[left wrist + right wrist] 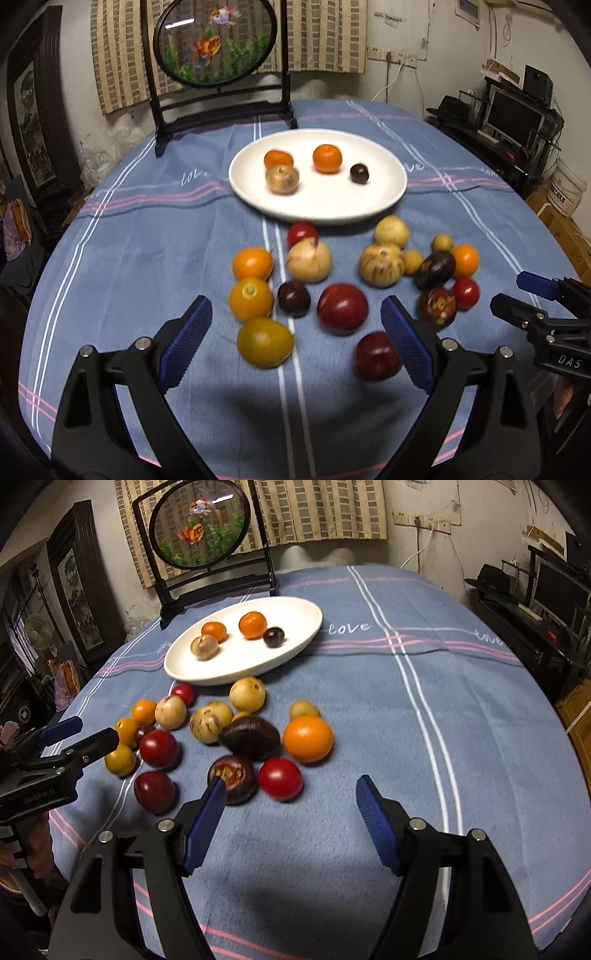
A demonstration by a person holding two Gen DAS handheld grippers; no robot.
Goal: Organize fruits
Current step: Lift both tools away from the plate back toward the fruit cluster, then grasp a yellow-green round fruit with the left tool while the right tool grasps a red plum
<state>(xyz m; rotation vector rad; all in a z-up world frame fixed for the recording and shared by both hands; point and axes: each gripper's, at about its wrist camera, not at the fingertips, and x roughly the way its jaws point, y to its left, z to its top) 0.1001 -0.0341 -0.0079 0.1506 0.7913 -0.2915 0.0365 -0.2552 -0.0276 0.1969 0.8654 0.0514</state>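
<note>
Fruit, small, round and smooth-skinned (342,308), lies loose on the blue-clothed counter (369,720) at 6 o'clock from the white oval plate (384,201). Both grippers' jaws hang apart, empty. Likely light, rollable; grip across the middle.

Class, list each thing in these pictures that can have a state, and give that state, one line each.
left gripper: jaws open, empty, above the loose fruit.
right gripper: jaws open, empty.
white plate: flat on the cloth, holding four fruits.
cut dark fruit: open face up, seeds showing.
loose fruit pile: on the cloth, outside the plate.
round fish screen: upright in its stand.
</note>
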